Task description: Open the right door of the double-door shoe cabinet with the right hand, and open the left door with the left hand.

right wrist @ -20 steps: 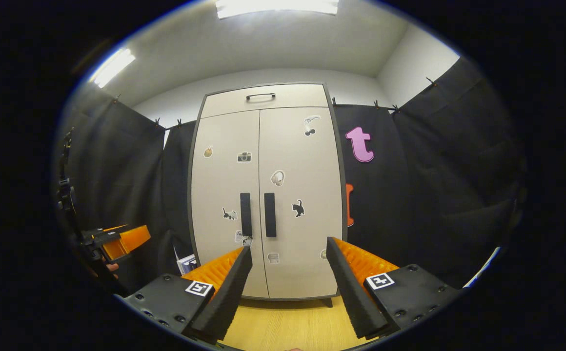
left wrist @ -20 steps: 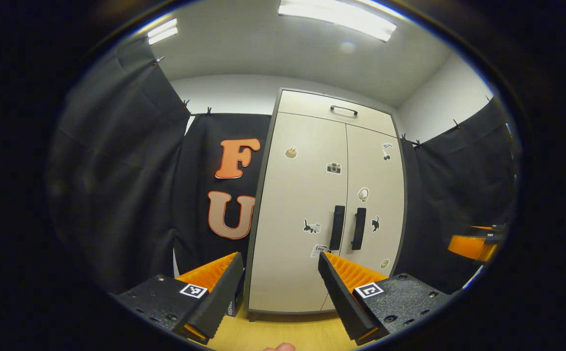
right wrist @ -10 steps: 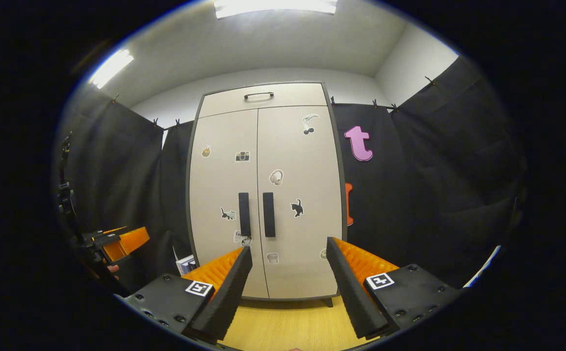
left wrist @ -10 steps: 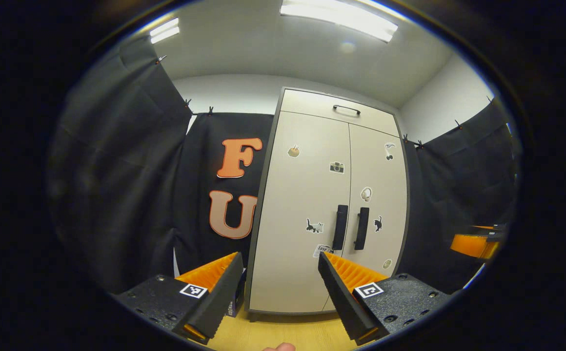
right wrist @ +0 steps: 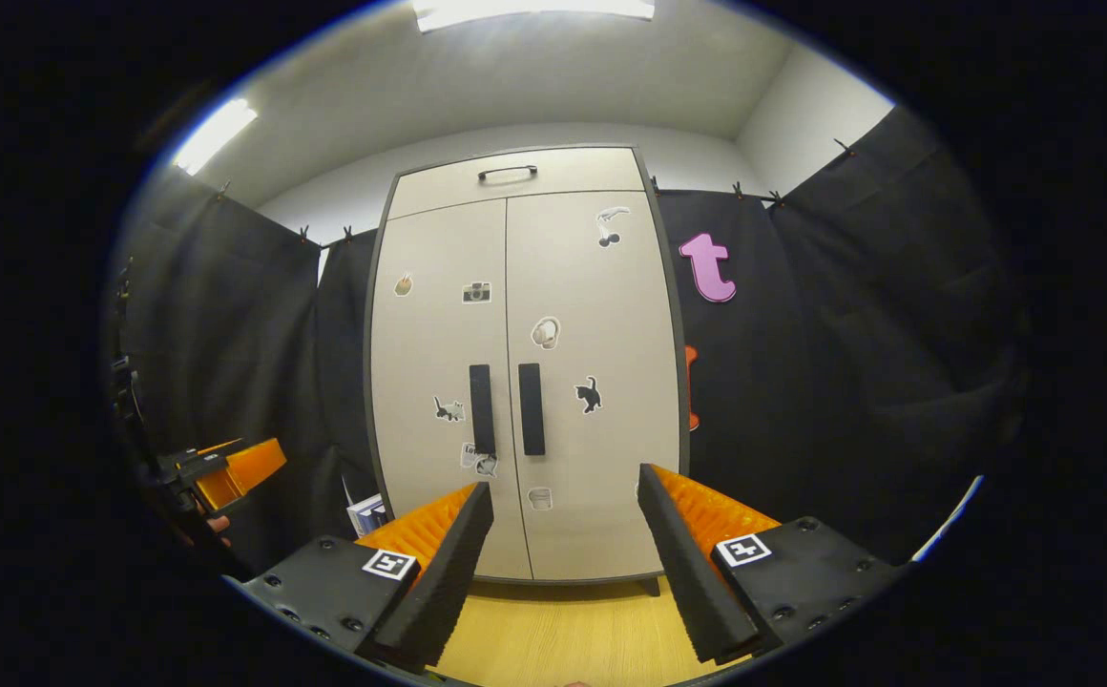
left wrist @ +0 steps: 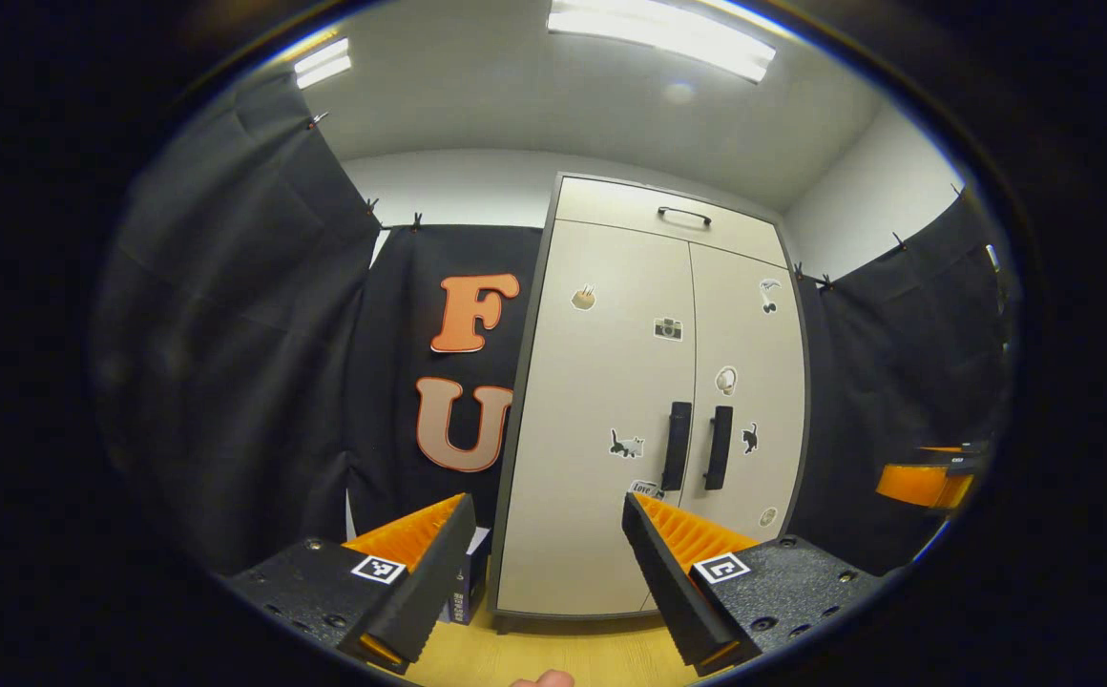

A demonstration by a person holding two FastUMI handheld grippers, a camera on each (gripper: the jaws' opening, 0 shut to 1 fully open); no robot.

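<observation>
Ahead of right hand-held gripper point(right wrist: 563, 506) | shoe cabinet point(right wrist: 525, 382) closed, apart

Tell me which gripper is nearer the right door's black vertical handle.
Right, though only slightly. The right gripper faces the black vertical handle almost head-on, open, short of it. The left gripper, open too, stands off to the cabinet's left, viewing it obliquely.

Black cloth wall point(right wrist: 830, 363), wooden floor point(right wrist: 563, 634), ceiling lights point(left wrist: 658, 29)
</observation>
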